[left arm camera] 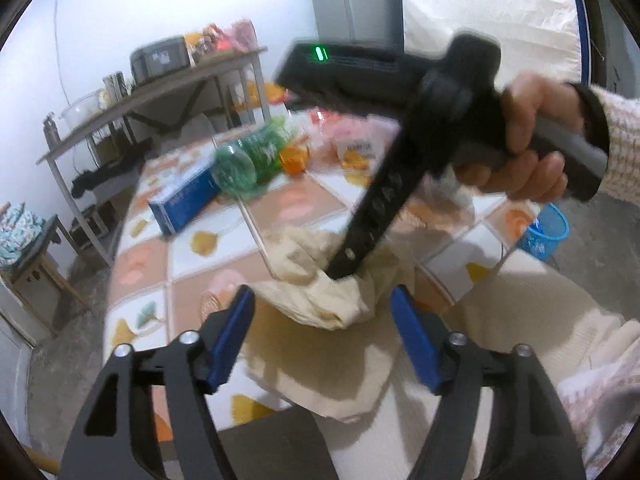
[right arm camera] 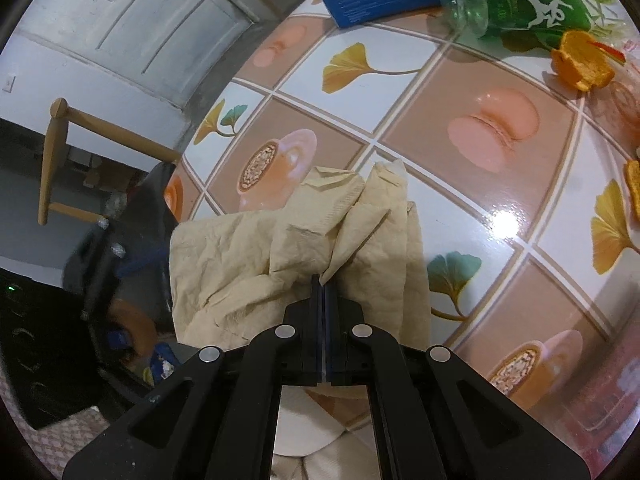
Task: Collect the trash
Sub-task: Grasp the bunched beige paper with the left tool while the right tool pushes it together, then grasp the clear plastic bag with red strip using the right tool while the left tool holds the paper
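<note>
A crumpled beige paper napkin (right arm camera: 280, 248) hangs at the near edge of the patterned table (right arm camera: 460, 208). My right gripper (right arm camera: 323, 280) is shut on the napkin; in the left wrist view its black fingers (left arm camera: 348, 268) pinch the napkin (left arm camera: 320, 300). My left gripper (left arm camera: 322, 308) is open, its blue pads on either side of the napkin just below it, not touching. A green plastic bottle (left arm camera: 248, 160), a blue box (left arm camera: 184, 200) and orange peel (left arm camera: 294, 158) lie further back on the table.
A small blue basket (left arm camera: 546, 232) stands past the table's right side. A metal shelf (left arm camera: 152, 96) with pots stands at the back left, a grey fridge (left arm camera: 356, 0) behind. A wooden chair (right arm camera: 60, 152) stands left of the table.
</note>
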Available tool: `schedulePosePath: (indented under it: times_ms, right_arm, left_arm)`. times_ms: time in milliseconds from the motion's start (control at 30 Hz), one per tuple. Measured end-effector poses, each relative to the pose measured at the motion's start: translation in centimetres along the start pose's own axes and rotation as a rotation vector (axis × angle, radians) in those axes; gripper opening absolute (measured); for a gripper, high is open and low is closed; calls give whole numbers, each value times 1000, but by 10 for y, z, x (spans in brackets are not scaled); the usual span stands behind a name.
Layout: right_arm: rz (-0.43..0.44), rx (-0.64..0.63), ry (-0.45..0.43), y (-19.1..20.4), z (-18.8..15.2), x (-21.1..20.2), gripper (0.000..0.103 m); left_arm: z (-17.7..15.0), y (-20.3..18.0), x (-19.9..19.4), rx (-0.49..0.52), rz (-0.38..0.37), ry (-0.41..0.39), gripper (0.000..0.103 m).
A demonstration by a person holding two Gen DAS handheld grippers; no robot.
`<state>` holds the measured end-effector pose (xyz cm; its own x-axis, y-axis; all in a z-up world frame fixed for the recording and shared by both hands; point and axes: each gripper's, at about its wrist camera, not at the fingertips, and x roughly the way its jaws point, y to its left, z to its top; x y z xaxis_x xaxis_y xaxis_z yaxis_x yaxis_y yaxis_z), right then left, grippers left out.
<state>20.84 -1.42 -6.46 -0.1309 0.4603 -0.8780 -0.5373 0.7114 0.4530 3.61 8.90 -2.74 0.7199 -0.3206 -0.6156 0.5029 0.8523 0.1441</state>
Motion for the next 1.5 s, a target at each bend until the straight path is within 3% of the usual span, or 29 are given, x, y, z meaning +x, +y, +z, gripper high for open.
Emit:
schedulePosePath:
  times_ms: [133,333,467,900,1100,1200,1433,1500]
  right_arm:
    - [-5,5,2,8,4,9,0]
    - [9,18,5,8,7,14,0]
    - [21,17,3,6,7,15,0]
    - [75,-2,-72,0,0,-5,7]
    - [122,36,-215,-9,-21,-58,22]
    - [121,39,-363,-12,-42,-107,33]
    - [8,168,-612,-53,-76,-185,44]
    - [-5,231,-648,-70,-78,-197,49]
  left_arm:
    - [8,2,6,-2,-10,-30,78]
    - [6,-7,45,51,-44,66,78]
    - [5,-8,58,30,-82,96,78]
    - [9,0,68,-38,-111,139,37]
    - [11,5,70,-67,-102,153,27]
    - [12,9,71,-96,-103,157,22]
    - [12,22,73,-198,-117,161,15]
    - [12,24,73,-218,-120,161,14]
